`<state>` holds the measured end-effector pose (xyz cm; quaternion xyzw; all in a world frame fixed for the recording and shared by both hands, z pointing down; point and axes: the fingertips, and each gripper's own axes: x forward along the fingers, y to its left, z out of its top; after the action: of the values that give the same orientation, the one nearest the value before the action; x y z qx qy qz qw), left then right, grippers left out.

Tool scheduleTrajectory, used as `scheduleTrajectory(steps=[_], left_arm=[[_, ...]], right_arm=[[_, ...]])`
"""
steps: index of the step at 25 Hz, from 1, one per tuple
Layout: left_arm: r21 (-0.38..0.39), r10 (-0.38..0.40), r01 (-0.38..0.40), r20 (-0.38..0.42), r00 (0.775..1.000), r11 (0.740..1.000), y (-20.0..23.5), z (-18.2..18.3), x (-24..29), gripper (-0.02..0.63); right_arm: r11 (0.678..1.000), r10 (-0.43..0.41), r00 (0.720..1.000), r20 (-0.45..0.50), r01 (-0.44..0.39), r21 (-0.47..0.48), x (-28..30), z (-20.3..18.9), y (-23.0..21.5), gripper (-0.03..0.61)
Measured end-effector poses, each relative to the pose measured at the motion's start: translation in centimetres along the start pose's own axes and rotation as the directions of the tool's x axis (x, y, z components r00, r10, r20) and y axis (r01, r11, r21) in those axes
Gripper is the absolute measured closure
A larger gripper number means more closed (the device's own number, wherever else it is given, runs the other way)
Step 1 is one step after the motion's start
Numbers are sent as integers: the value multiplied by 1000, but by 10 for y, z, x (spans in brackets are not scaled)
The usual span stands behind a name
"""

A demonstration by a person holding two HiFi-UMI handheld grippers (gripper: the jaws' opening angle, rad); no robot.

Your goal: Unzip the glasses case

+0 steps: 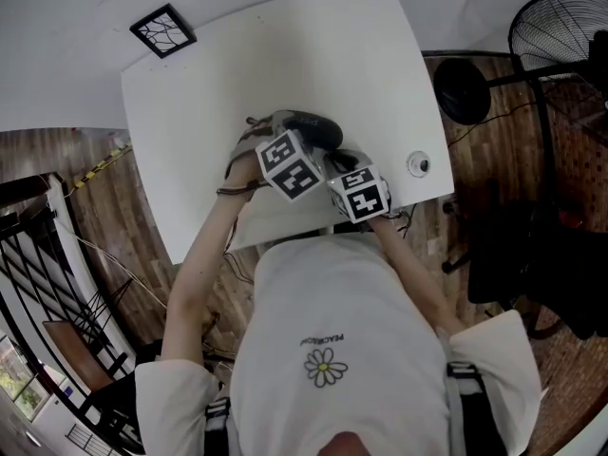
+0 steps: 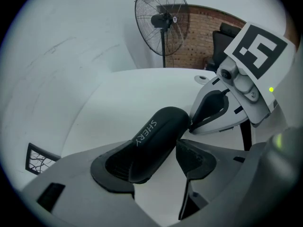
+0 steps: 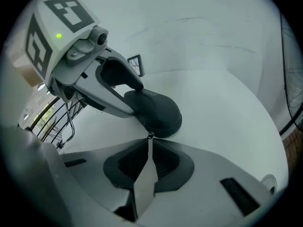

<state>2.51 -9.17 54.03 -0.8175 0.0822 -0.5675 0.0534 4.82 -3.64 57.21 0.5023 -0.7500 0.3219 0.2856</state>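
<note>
A white table (image 1: 285,55) with rounded corners stands against a white wall (image 1: 57,17), its top bare apart from a few things. A black square openwork coaster (image 1: 163,30) sits at the far left corner. A small round silvery fitting (image 1: 418,164) is set near the right edge. The glasses case (image 2: 163,126) lies toward the near edge, in front of the person. The case is a dark, rounded, soft-looking shell with pale lettering along its side, and it lies between the two grippers. The left gripper (image 2: 158,157) points steeply down with its jaws set wide across one end of the case. The left pad lies flat against the shell and the right fingertip meets its other flank, so the case is held. The right gripper (image 3: 149,141) comes in from the other end with its jaws brought together. They pinch a tiny metal zip pull (image 3: 149,135) right at the case's rounded tip. Around the table the floor (image 1: 57,160) is dark wood plank. A black pedestal fan (image 1: 560,41) stands to the right of the table on its round base (image 1: 463,90), with a dark chair (image 1: 522,255) nearer the person. A black metal railing (image 1: 38,283) runs along the left. The left gripper view shows a red brick wall (image 2: 208,20) behind the fan. The person wears a white T-shirt (image 1: 342,302) printed with a daisy.
</note>
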Motion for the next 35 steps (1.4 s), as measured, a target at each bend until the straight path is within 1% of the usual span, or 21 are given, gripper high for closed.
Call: scheduleTrajectory(steps=[1, 3, 4, 7, 10, 16, 21, 24, 29, 33, 35], left_arm=[[0, 0, 0, -1, 1000, 1000, 0, 0, 0, 321], [3, 1, -1, -4, 1000, 1000, 0, 0, -1, 322], [6, 2, -2, -4, 1000, 1000, -1, 0, -1, 322], [11, 3, -3, -5, 1000, 1000, 0, -1, -1, 324], [11, 2, -2, -5, 1000, 1000, 0, 0, -1, 324], [11, 1, -1, -3, 1000, 1000, -1, -1, -1, 324], [12, 3, -2, -4, 1000, 1000, -1, -2, 0, 324], [12, 4, -4, -6, 1000, 1000, -1, -1, -1, 324], [10, 5, -5, -9, 1000, 1000, 0, 0, 0, 324], [14, 7, -6, -13, 1000, 1000, -1, 0, 1, 324], [39, 8, -7, -22, 1000, 999, -1, -1, 0, 324]], right_arm=[[1000, -1, 1000, -1, 1, 23, 1, 0, -2, 552], [998, 8, 1000, -3, -8, 58, -1, 0, -5, 520], [998, 11, 1000, 0, -11, 68, -2, 0, -6, 514], [998, -11, 1000, 6, 11, 63, -2, 3, -9, 514], [999, -31, 999, 13, 31, 32, -3, 3, -12, 541], [999, -16, 1000, 13, 17, -35, -10, -2, -8, 560], [987, -15, 1000, 4, 15, -158, -18, -3, 1, 571], [982, 5, 1000, 11, -3, -187, -21, 0, 7, 571], [989, 28, 1000, 11, -26, -145, -12, 5, 2, 571], [994, 93, 996, 2, -92, -54, -7, 6, 2, 571], [994, 105, 994, 1, -105, -19, -9, 7, 1, 572]])
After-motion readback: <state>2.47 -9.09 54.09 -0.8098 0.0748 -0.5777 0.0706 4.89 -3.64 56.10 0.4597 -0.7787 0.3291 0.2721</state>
